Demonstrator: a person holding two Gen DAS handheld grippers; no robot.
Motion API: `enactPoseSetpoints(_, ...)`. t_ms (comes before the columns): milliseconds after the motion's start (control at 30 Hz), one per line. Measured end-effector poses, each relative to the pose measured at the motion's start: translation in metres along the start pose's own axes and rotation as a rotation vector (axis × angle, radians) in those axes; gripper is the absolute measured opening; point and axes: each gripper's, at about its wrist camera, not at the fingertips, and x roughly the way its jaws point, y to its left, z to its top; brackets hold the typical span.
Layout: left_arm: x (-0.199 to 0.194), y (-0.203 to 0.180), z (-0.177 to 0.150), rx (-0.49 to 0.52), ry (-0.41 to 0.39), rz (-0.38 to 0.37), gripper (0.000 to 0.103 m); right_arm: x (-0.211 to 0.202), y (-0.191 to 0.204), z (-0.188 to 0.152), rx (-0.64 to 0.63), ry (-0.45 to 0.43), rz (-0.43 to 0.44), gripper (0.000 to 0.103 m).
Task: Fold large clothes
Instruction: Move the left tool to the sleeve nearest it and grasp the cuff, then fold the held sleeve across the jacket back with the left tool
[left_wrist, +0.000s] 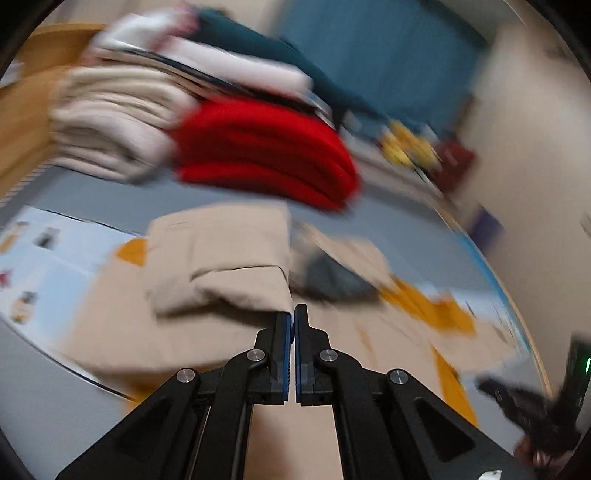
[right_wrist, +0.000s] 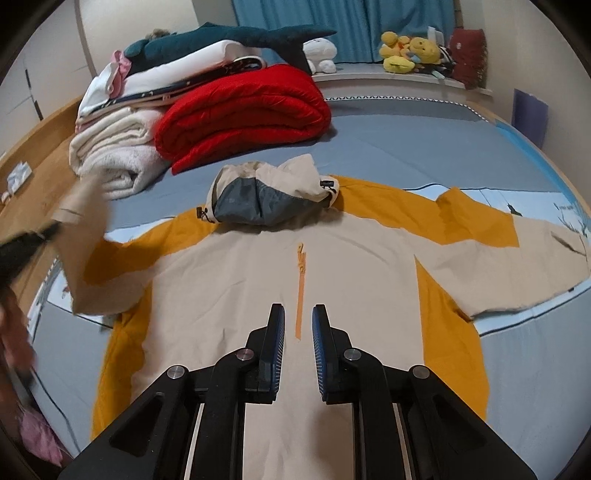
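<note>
Currently, left gripper pinches the jacket sleeve; right gripper hovers open. Lay the sleeve flat across the chest.

The whole left wrist view is smeared, so the stack of blankets and the jacket lose their edges, while in the right wrist view the left gripper is a dark blur cut off at the frame's edge.

Beige jacket with mustard-orange panels and grey-lined hood on blue sheet, beside red quilt.
</note>
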Motion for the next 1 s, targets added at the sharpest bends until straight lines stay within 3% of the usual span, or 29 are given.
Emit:
enactPoseSetpoints(67,0.025,-0.026,-0.016,0.033,0.118,-0.071,0.005,-0.005,-0.003,-0.002,0.007,-0.011,-0.008,0.017)
enactPoseSetpoints(100,0.032,-0.033,-0.022,0.051,0.16,-0.092,0.013,-0.006,-0.005,-0.003,0.01,-0.013,-0.009,0.017)
enactPoseSetpoints(133,0.034,-0.038,-0.027,0.064,0.171,-0.089,0.013,-0.007,-0.007,-0.004,0.015,-0.012,-0.008,0.018)
enactPoseSetpoints(267,0.005,-0.023,-0.016,-0.016,0.097,-0.053,0.014,-0.01,-0.021,-0.012,0.077,0.003,0.0,0.018)
enactPoseSetpoints(367,-0.03,0.003,-0.005,-0.093,0.027,0.052,0.014,-0.012,-0.029,-0.017,0.115,0.008,0.019,0.018)
enactPoseSetpoints(433,-0.045,0.028,-0.004,-0.206,0.039,0.126,0.014,-0.016,-0.028,-0.018,0.116,0.001,0.033,0.017)
enactPoseSetpoints(533,-0.05,0.051,-0.021,-0.312,0.081,0.13,0.014,-0.02,-0.02,-0.018,0.081,-0.03,0.044,0.014)
enactPoseSetpoints(633,-0.029,0.057,-0.04,-0.269,0.102,0.135,0.014,-0.014,-0.012,-0.02,0.062,-0.025,0.068,0.014)
enactPoseSetpoints(700,0.004,0.066,-0.054,-0.271,0.169,0.118,0.014,-0.006,-0.006,-0.023,0.049,-0.022,0.075,0.015)
enactPoseSetpoints(767,0.035,0.073,-0.065,-0.324,0.261,0.079,0.014,0.007,0.001,-0.027,0.034,0.003,0.08,0.015)
enactPoseSetpoints(867,0.073,0.084,-0.073,-0.43,0.367,-0.041,0.018,0.025,0.011,-0.031,0.012,0.041,0.09,0.015)
enactPoseSetpoints(933,0.089,0.09,-0.08,-0.47,0.427,-0.049,0.028,0.035,0.02,-0.03,-0.011,0.053,0.113,0.015)
enactPoseSetpoints(1000,0.1,0.096,-0.086,-0.526,0.458,-0.07,0.03,0.043,0.027,-0.028,-0.033,0.058,0.113,0.016)
